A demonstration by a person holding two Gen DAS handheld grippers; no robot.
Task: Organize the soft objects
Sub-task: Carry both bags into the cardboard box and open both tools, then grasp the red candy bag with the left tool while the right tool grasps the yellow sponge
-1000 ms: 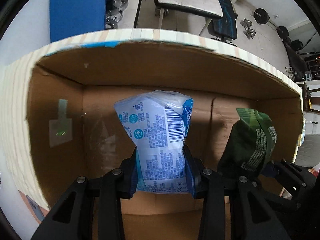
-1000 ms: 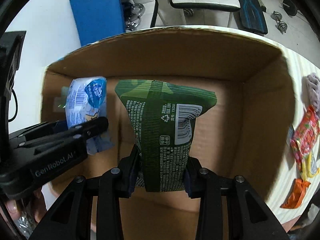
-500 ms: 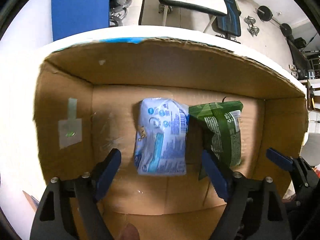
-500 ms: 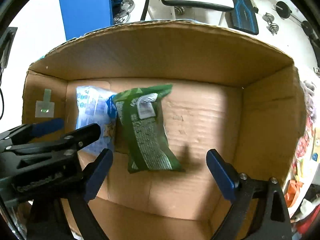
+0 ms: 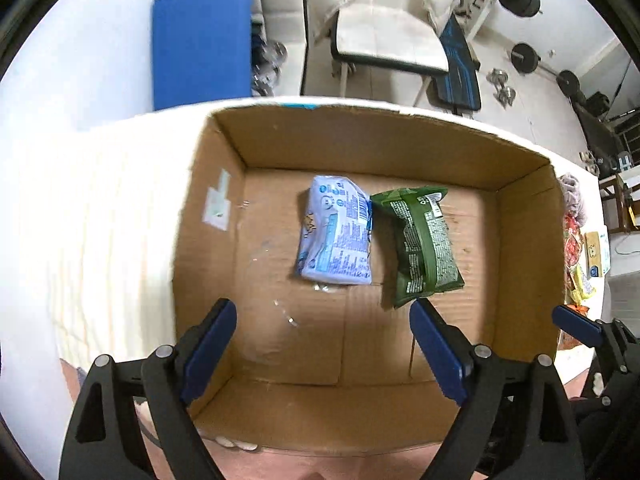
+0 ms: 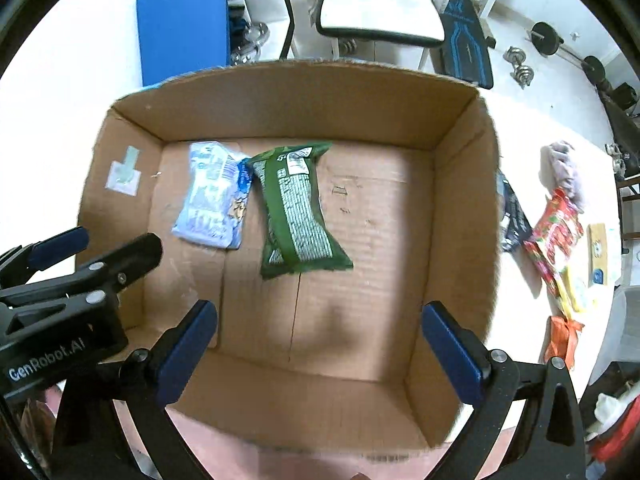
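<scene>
1. the left claw (image 5: pixel 322 340) hangs above the cardboard box (image 5: pixel 524 264), jaws opening wide with nothing between them.
2. the right claw (image 6: pixel 318 342) hangs over the same box, jaws opening to their widest, also empty.
3. the blue-and-white packet (image 5: pixel 336 232) lies flat on the box floor, toward 12 o'clock from the left claw.
4. the green packet (image 5: pixel 424 248) lies just beside it at its 3 o'clock, their top corners touching.
5. on the table (image 6: pixel 532 296) at 3 o'clock of the box, outside it, lie a red snack bag (image 6: pixel 556 232), an orange packet (image 6: pixel 562 336) and a dark packet (image 6: pixel 514 216).
</scene>
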